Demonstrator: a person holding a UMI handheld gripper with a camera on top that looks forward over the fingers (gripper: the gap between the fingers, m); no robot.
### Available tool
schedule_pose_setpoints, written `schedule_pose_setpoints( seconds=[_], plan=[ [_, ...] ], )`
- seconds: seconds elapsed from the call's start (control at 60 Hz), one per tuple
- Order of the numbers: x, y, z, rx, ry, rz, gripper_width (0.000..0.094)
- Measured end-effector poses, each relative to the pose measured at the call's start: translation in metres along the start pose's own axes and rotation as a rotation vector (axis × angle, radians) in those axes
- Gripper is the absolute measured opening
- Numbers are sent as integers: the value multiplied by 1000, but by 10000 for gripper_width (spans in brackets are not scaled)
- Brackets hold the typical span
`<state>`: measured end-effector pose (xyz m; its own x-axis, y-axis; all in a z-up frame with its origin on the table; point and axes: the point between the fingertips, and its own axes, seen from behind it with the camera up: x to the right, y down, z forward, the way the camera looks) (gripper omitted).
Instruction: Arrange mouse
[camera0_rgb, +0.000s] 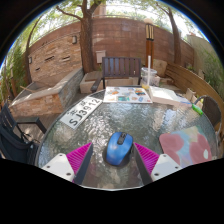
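So the tongs (114, 160) are spread wide here, with the two pink pads (78, 157) angled in from either side and a clear gap between each one and the blue mouse (119, 148). The mouse sits between the fingers, a touch nearer the right one, resting on its own weight on the glass worktop (150, 122). Nothing is pinching it, so I'd call this the lining-up stage before a grab, not a hold.

Why approach it like this? My guess is that the mouse's long axis points away from the camera, so coming in from behind lets the fingers close across the narrow sides, which is the easiest way to grip a rounded shell. The wide spread gives room to settle around it without nudging it on the slick glass.

Other stuff on the worktop: a keyboard (81, 108) lies off to the left beyond the fingers, angled, and a colourful mat (187, 146) sits to the right. Farther back there's a printed sheet or placemat (127, 95) and a few small items I can't make out. Behind it all are a brick wall (70, 45), a bench (121, 68) and trees.

If "arrange" means parking the mouse next to the keyboard or on the mat, either is near. Main risk I'd see is a lopsided squeeze, since the mouse isn't dead centre.
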<state>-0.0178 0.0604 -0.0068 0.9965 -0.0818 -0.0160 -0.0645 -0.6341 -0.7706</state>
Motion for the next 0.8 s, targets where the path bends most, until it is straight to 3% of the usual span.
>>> schedule_pose_setpoints(
  seconds=[0.067,0.183,0.35,0.433,0.517,0.667,0.8],
  plan=[
    [-1,-4,10,-5,13,-3,757],
    [3,-8,20,-13,44,-18,511],
    [0,-10,21,-24,5,-27,387],
    [-1,-17,12,-9,-30,-64,368],
    [-12,-46,-14,57,-112,-78,357],
    [-3,-148,-108,279,-261,-49,355],
    [75,-198,-157,379,-246,-25,355]
  ],
)
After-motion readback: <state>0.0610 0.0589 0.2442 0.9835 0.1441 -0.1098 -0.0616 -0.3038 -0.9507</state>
